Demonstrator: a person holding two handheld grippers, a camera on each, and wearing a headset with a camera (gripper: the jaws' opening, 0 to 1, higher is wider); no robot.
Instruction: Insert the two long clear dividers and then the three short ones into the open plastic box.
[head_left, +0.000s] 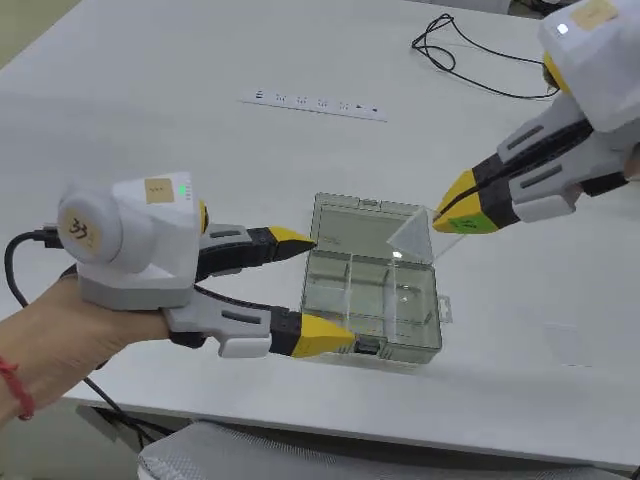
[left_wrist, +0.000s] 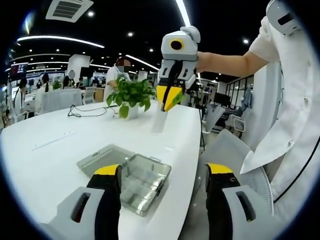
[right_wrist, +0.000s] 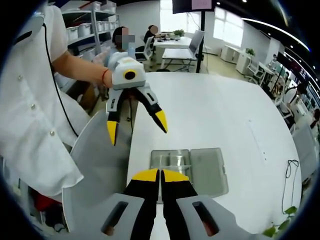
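Note:
The open clear plastic box (head_left: 425, 345) lies near the table's front edge, its lid (head_left: 350, 222) folded flat behind it. Clear partitions stand inside it. My right gripper (head_left: 452, 216) hovers above the box's far right corner, shut on a short clear divider (head_left: 413, 238) that hangs tilted over the box. My left gripper (head_left: 315, 288) is open at the box's left end, one fingertip by the lid, the other by the front left corner; I cannot tell if it touches. The left gripper view shows the box (left_wrist: 145, 180), the right gripper (left_wrist: 169, 101) and the divider (left_wrist: 159, 121).
A white power strip (head_left: 315, 103) lies farther back on the white table (head_left: 150, 120), and a black cable (head_left: 470, 50) curls at the far right. A potted plant (left_wrist: 130, 96) stands at the table's end. A grey chair (head_left: 250, 452) sits below the front edge.

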